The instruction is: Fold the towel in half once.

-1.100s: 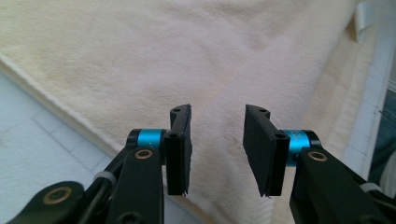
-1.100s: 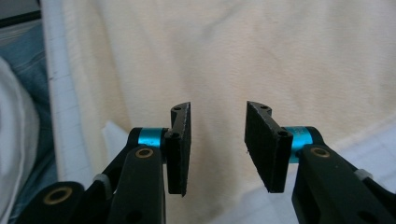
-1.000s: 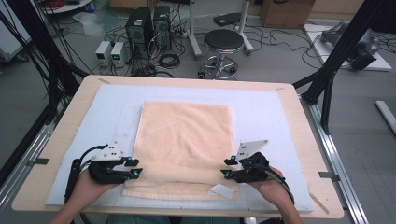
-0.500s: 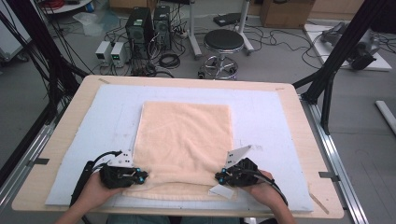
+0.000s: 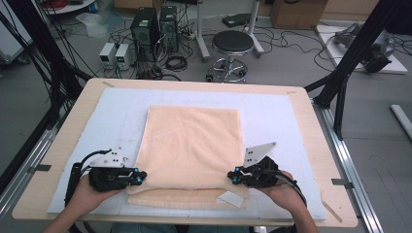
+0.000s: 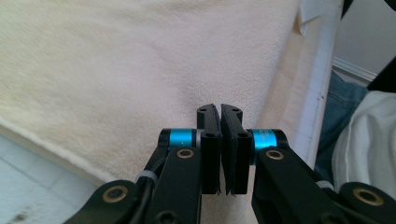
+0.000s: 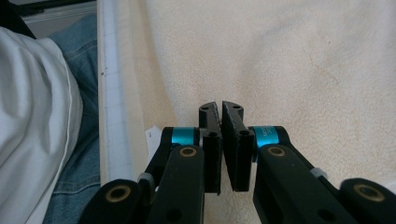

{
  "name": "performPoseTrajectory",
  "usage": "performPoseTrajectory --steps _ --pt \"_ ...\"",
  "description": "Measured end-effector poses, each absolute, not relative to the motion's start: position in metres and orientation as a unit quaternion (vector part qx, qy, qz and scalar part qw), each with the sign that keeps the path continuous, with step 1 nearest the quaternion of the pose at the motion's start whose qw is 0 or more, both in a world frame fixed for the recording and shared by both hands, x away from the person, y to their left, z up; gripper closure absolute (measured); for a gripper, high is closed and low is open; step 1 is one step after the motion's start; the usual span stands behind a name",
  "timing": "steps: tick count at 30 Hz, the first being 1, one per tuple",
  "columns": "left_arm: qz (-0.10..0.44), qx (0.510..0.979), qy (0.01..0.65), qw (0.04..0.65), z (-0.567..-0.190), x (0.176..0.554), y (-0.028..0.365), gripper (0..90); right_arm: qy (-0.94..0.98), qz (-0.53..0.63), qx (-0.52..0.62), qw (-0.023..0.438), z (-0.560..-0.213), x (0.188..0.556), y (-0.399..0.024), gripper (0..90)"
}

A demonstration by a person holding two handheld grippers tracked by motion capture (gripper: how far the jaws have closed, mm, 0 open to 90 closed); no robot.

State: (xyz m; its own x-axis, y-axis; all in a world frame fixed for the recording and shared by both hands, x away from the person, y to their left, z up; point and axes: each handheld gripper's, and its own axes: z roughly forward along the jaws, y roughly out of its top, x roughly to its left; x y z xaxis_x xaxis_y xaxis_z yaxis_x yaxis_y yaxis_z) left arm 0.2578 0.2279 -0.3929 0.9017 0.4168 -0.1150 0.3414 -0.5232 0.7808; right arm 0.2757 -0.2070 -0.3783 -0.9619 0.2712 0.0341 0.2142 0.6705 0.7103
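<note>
**Q:** Where did the towel (image 5: pixel 192 145) lie, and how were the jaws set?

**A:** As I read it from my station, the peach towel lay flat in the middle of the white mat (image 5: pixel 282 116) on the tabletop (image 5: pixel 303 97), folded so that a lower layer stuck out along the near edge. The left gripper (image 5: pixel 138 178) sat at its near left corner and the right gripper (image 5: pixel 232 175) at its near right corner. Both pairs of jaws were closed. I could not tell whether cloth was pinched between them.

**Q:** How did you expect it to handle?

**A:** I judged it light, soft and limp: not fragile, but prone to sag and drag between two holds. I would take it at the two near corners of the upper layer, biting well into the pile, since a shallow pinch could slip off.
</note>
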Motion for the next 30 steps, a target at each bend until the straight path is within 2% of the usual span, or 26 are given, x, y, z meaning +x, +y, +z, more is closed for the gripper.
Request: performPoseTrajectory --steps 2,3,6,11,16,22,24,26,27,29,30 --pt "0.042 0.876 0.229 0.422 -0.403 0.260 0.227 79.7 0.917 0.374 0.140 0.025 -0.386 0.279 -0.206 80.2" --pt "0.040 0.881 0.237 0.408 -0.410 0.263 0.227 73.7 0.920 0.360 0.152 0.032 -0.390 0.281 -0.205 78.9" --pt "0.038 0.883 0.247 0.396 -0.420 0.269 0.225 67.1 0.921 0.351 0.168 0.033 -0.405 0.290 -0.207 76.8" --pt "0.043 0.886 0.242 0.393 -0.423 0.272 0.218 64.3 0.920 0.347 0.179 0.033 -0.413 0.293 -0.210 70.5" --pt "0.046 0.883 0.222 0.411 -0.415 0.266 0.212 63.4 0.902 0.394 0.177 0.028 -0.401 0.285 -0.216 68.2" --pt "0.037 0.888 0.204 0.410 -0.417 0.260 0.205 59.4 0.909 0.390 0.146 0.013 -0.402 0.275 -0.209 57.9" --pt "0.031 0.891 0.203 0.404 -0.421 0.259 0.203 59.1 0.914 0.382 0.137 0.007 -0.410 0.272 -0.202 57.1" --pt "0.023 0.894 0.204 0.399 -0.426 0.259 0.201 60.7 0.922 0.365 0.129 0.007 -0.417 0.270 -0.196 59.0" --pt "0.016 0.896 0.203 0.395 -0.428 0.259 0.200 64.3 0.927 0.352 0.128 0.010 -0.421 0.270 -0.192 65.8" --pt "0.015 0.899 0.197 0.390 -0.431 0.258 0.200 77.3 0.932 0.341 0.121 0.010 -0.424 0.270 -0.188 78.4" --pt "0.013 0.899 0.193 0.393 -0.430 0.258 0.200 85.4 0.932 0.341 0.123 0.011 -0.423 0.270 -0.187 81.4"
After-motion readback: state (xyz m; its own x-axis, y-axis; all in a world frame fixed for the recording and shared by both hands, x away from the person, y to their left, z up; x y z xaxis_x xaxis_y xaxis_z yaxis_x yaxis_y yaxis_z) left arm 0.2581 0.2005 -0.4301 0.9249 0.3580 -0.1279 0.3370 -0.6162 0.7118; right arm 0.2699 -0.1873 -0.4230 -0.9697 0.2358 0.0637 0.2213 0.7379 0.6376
